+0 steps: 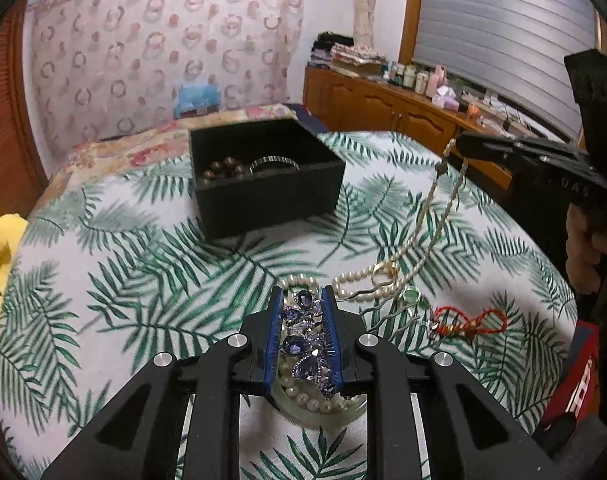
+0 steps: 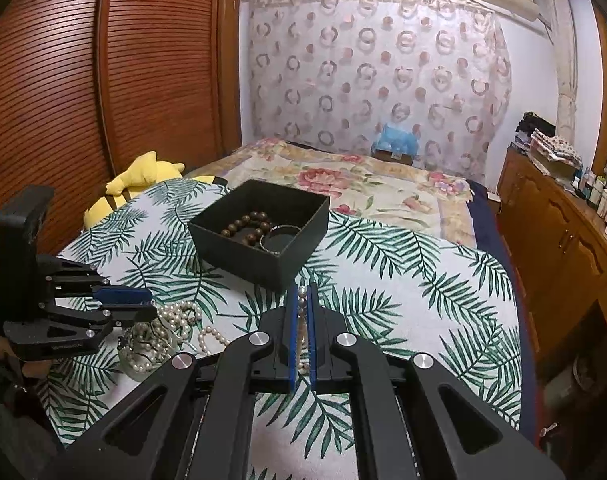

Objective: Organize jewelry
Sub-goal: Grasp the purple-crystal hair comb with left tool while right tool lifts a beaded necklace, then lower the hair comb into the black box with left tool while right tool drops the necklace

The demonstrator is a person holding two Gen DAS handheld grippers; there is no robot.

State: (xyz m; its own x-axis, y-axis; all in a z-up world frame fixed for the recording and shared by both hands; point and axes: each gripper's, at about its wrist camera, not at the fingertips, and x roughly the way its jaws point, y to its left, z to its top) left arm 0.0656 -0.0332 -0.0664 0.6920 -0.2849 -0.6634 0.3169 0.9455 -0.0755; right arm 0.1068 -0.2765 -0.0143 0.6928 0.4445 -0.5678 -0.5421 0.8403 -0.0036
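Note:
A black open box (image 1: 263, 184) (image 2: 263, 232) on the leaf-print cloth holds brown beads (image 1: 222, 172) (image 2: 249, 226) and a silver bangle (image 1: 274, 164) (image 2: 281, 238). My left gripper (image 1: 303, 304) is shut on a blue-stone hair clip (image 1: 308, 340) over a pale green bangle (image 1: 323, 410) and pearls. My right gripper (image 2: 302, 296) (image 1: 463, 145) is shut on a pearl necklace (image 1: 415, 236) (image 2: 301, 312), lifting its strand up from the cloth to the right of the box. A gold ring (image 1: 385, 270) lies among the pearls.
A red cord bracelet (image 1: 467, 322), a green-stone piece (image 1: 413, 295) and a metal hair fork (image 1: 387, 312) lie at the right. A yellow plush toy (image 2: 143, 184) sits left. A wooden cabinet (image 2: 563, 240) with bottles runs along the right.

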